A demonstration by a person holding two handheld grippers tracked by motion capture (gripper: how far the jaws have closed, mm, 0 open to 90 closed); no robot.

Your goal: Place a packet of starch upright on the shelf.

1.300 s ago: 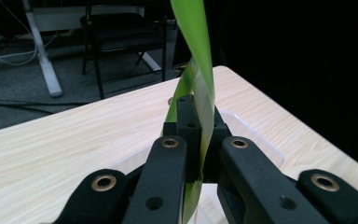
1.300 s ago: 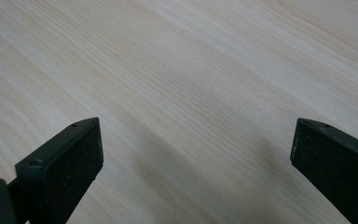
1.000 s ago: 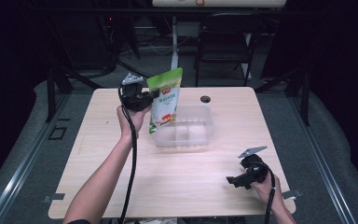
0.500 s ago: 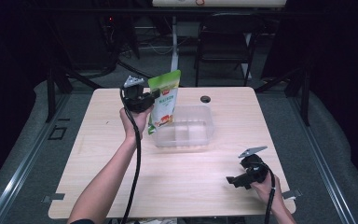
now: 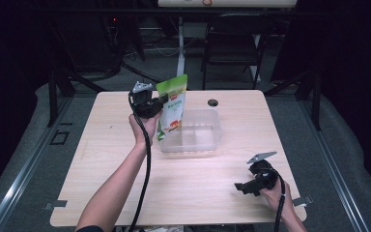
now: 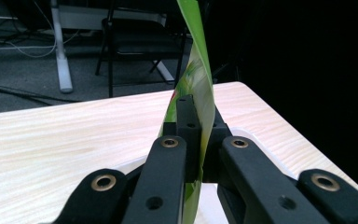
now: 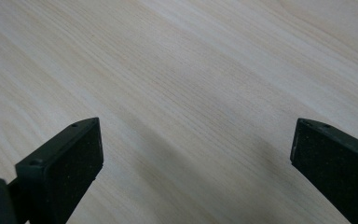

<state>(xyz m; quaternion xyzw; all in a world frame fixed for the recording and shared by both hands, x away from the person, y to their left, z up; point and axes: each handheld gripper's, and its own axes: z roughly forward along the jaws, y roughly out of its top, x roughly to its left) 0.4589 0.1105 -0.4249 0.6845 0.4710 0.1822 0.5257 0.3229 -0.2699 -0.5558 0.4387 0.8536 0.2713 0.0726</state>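
- Left gripper [image 5: 160, 102] fingers clamped on green pouch [image 5: 173, 108], held upright over clear bin [image 5: 200, 137].
- Right gripper [image 5: 241, 187] fingers spread wide, empty, low over desk [image 5: 198, 193].

Green snack pouch [image 5: 172, 110]: glossy printed plastic film, smooth w/ sheen. Storage bin [image 5: 196, 131]: clear, smooth plastic; table [image 5: 125, 159]: pale wood-grain top, matt. Left gripper [image 6: 200, 135] and right gripper [image 7: 196, 163]: matt black plastic jaws w/ brass-look rivets, pads [image 7: 72, 161] finely rough.
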